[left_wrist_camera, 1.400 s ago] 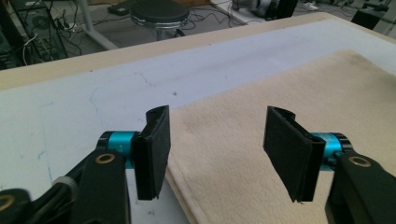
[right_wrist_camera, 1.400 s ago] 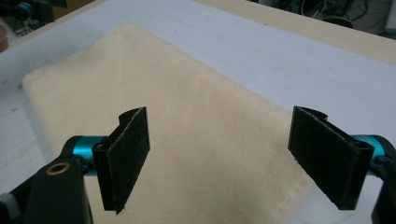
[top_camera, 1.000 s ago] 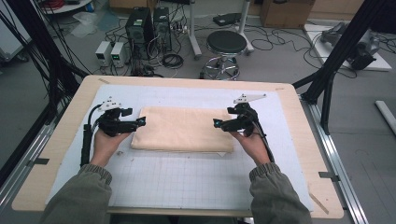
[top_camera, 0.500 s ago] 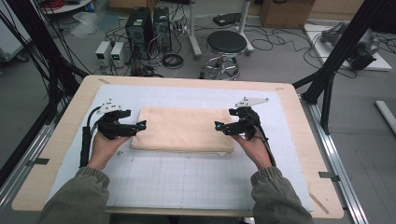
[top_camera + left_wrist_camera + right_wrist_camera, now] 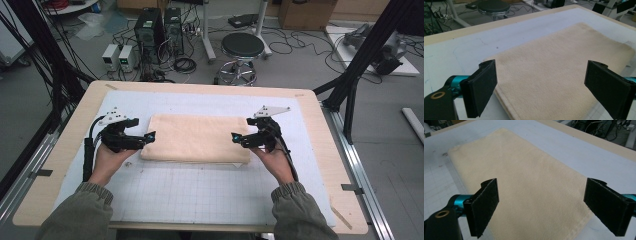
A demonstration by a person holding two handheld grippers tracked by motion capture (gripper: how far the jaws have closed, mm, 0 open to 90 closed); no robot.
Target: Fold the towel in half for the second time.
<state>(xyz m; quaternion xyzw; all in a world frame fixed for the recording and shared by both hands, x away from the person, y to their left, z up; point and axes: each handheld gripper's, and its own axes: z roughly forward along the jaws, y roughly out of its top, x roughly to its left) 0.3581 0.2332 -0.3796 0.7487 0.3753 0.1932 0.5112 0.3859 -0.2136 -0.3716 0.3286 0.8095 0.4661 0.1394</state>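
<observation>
- The left gripper (image 5: 150, 137) has its jaws spread wide with nothing between them, poised at the left short edge of the folded cream towel (image 5: 196, 137); in the left gripper view the towel's (image 5: 559, 75) near corner lies just ahead of the pads.
- The right gripper (image 5: 235, 137) has its jaws parted too and holds nothing, at the towel's right short edge; the right gripper view shows the cloth (image 5: 524, 192) spread below the gap.
- The towel lies flat, folded into a long rectangle, in the middle of the white grid mat (image 5: 200, 185) on the tabletop (image 5: 65, 150).
- Judged step: lining up to take both ends for another fold.
- Next move calls for lowering each pair of jaws over an edge and pinching all layers together, evenly on both sides.
</observation>
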